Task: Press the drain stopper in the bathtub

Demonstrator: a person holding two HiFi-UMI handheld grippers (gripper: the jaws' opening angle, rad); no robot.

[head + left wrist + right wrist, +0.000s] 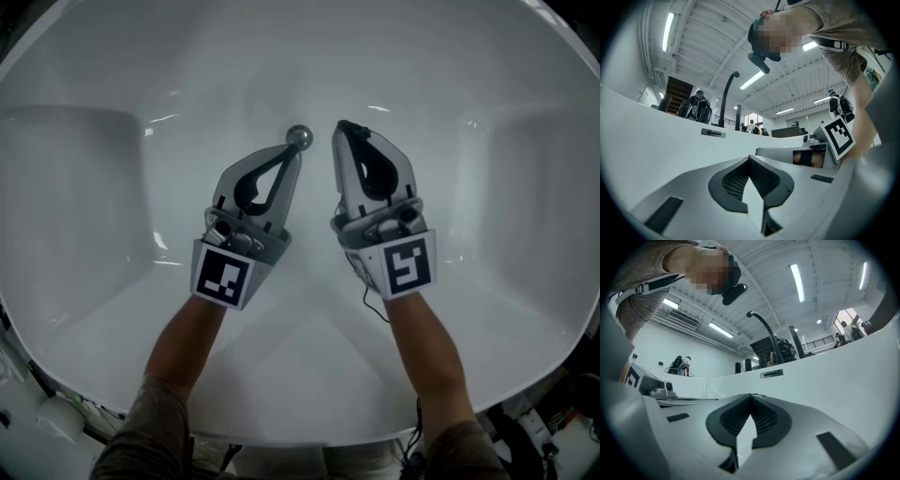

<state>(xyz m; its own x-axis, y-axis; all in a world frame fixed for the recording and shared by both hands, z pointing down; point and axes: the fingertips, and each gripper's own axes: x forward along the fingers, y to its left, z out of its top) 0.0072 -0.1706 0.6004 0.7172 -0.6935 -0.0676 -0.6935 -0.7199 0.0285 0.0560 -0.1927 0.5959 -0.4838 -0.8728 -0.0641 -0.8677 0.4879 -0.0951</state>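
Bathtub: The white bathtub (84, 178) filled the head view, with smooth, curved walls on the left and right.
Left arm: A bare left arm (183, 342) reached down into the tub from the bottom edge.
Left gripper: The left gripper (296, 152) pointed up and a little to the right. In the left gripper view its two jaws were pressed together at the tips, and nothing was between them. Its square-marked cube (223, 275) sat at the wrist end.
Drain stopper: The drain stopper (298, 138) was a small, round, shiny knob on the tub floor, near the middle and toward the top of the head view. The left gripper's tip was right at its lower edge and looked like it was touching it.
Right gripper: The right gripper (342, 129) was just to the right of the stopper, close by but apart from it. In the right gripper view its jaws were pressed together too, with nothing pinched.
Right arm: A bare right arm (429, 352) came in from the bottom right, with a thin black cable (372, 300) hanging by the wrist.
Tub wall: Both gripper views showed a dark slot (713, 133) in the white wall, with a curved black tap (763, 328) above the rim.
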